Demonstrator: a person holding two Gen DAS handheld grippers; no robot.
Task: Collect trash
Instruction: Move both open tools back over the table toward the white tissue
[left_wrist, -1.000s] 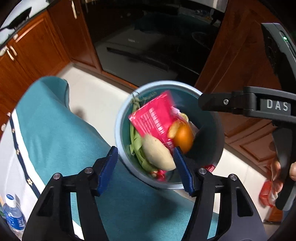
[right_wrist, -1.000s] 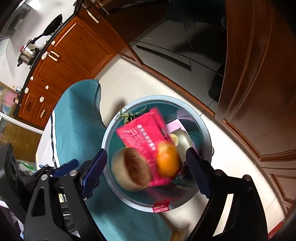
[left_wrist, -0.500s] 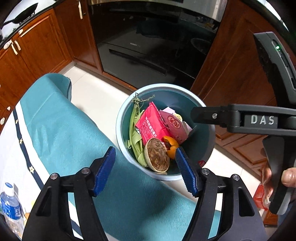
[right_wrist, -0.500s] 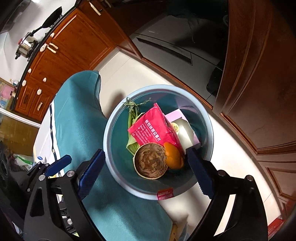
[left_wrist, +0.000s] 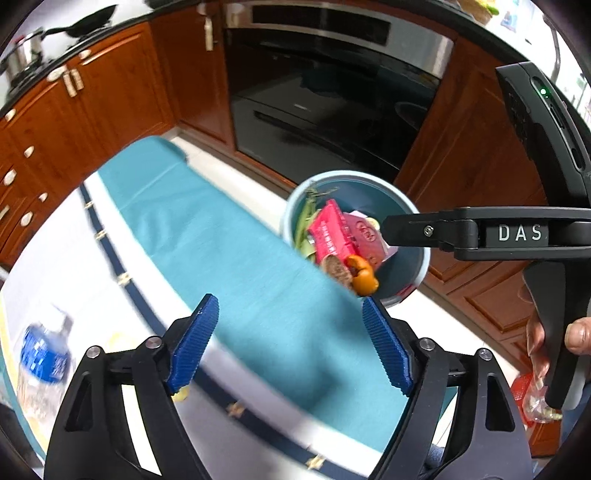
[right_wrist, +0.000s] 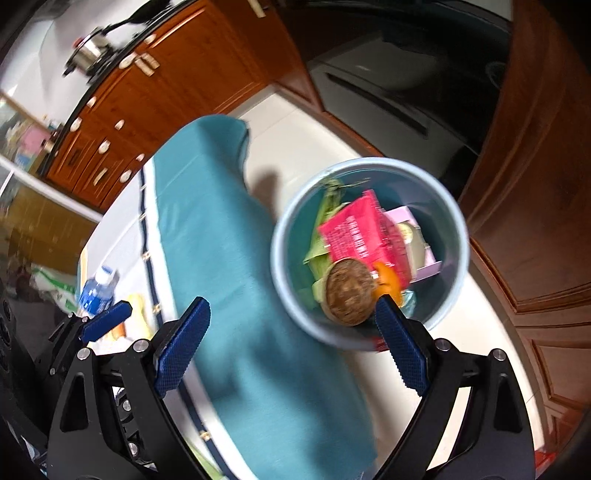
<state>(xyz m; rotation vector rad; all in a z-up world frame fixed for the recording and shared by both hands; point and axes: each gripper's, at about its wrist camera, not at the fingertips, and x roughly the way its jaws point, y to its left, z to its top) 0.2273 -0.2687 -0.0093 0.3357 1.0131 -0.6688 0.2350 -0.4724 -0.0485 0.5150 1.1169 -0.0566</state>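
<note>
The left gripper (left_wrist: 288, 343) is opening its jaws, nothing between them, above the teal cloth (left_wrist: 236, 258). The right gripper (right_wrist: 291, 343) stands released and empty too. Beyond both, on the floor, the blue bin (right_wrist: 458, 236) holds the trash (red packet (right_wrist: 354, 236), orange peel (right_wrist: 388, 282), greens (right_wrist: 321, 221)).

We stand in a kitchen of reddish-brown wooden cabinets (left_wrist: 92, 122) with pale handles, a black glass-fronted oven (left_wrist: 325, 110) built in between them; the floor (right_wrist: 295, 122) is pale and glossy, catching soft light. Nearer us a table (left_wrist: 74, 266) lies under a white cloth with a teal runner (left_wrist: 229, 251) along it; a steel pot (right_wrist: 86, 55) sits on the dark counter at the upper left.
</note>
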